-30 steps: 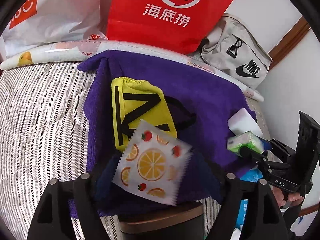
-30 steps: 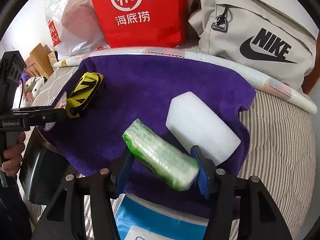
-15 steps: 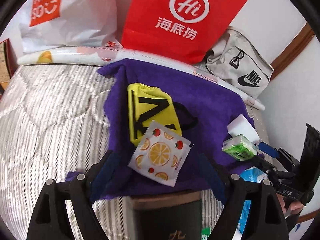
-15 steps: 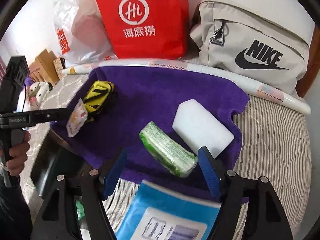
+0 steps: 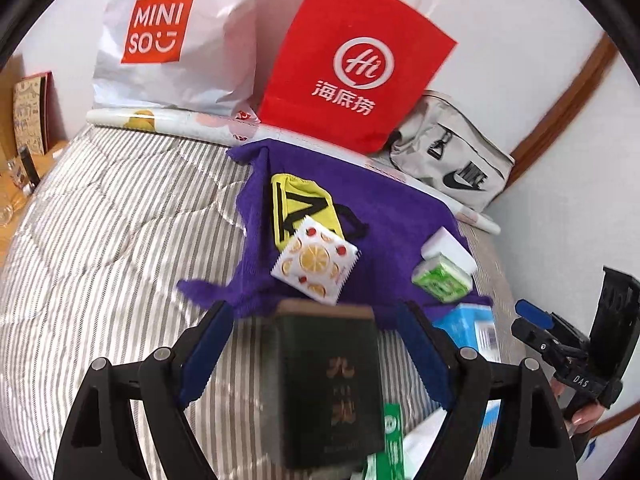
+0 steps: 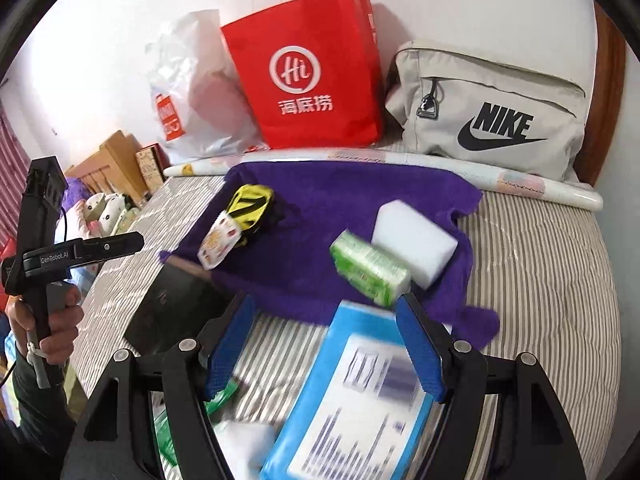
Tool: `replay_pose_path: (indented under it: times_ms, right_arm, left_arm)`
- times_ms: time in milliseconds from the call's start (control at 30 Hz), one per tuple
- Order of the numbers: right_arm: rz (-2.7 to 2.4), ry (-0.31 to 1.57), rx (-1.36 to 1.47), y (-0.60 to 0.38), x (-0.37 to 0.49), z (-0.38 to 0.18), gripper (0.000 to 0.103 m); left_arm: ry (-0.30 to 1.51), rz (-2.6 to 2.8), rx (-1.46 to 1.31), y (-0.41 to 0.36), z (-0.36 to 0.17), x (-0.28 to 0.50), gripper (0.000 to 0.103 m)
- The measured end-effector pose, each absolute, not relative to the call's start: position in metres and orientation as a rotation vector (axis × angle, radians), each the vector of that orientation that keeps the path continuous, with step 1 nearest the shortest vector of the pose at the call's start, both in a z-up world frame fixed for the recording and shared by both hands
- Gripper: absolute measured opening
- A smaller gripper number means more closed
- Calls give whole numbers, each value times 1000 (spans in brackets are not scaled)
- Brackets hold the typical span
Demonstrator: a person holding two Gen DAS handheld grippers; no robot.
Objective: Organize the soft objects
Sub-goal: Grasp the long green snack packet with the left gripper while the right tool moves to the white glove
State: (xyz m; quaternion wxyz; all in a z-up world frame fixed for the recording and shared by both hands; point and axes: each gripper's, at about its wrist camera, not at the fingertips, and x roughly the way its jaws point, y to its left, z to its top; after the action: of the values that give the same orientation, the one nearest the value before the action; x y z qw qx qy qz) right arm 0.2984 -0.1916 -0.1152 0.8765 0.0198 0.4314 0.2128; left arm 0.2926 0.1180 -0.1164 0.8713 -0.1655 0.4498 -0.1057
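On purple towel (image 5: pixel 384 216): four soft items.

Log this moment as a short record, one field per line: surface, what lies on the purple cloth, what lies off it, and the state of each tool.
surface: striped bed cover
cloth: purple towel, spread flat
on cloth: yellow pouch, orange-print packet overlapping it, green tissue pack touching white sponge
off cloth: dark box, blue wipes pack
left tool: open, holding nothing
right tool: open, holding nothing
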Motion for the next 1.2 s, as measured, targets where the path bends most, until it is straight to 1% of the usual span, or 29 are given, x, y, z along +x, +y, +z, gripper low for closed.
replay_pose_path:
  times_ms: [367, 633, 867, 1200]
  right_arm:
    - [495, 870, -14, -188, 231, -105, 73]
    - [499, 839, 13, -201, 185, -106, 73]
    - [460, 827, -49, -207, 162, -114, 73]
    - [427, 849, -8, -226, 155, -132, 73]
  left_arm:
    - [917, -255, -214, 86, -105, 222, 83]
    - [971, -294, -96, 45, -130, 177, 83]
    - [1029, -332, -101, 21, -153, 171, 83]
    - [1083, -283, -34, 1, -179, 195, 83]
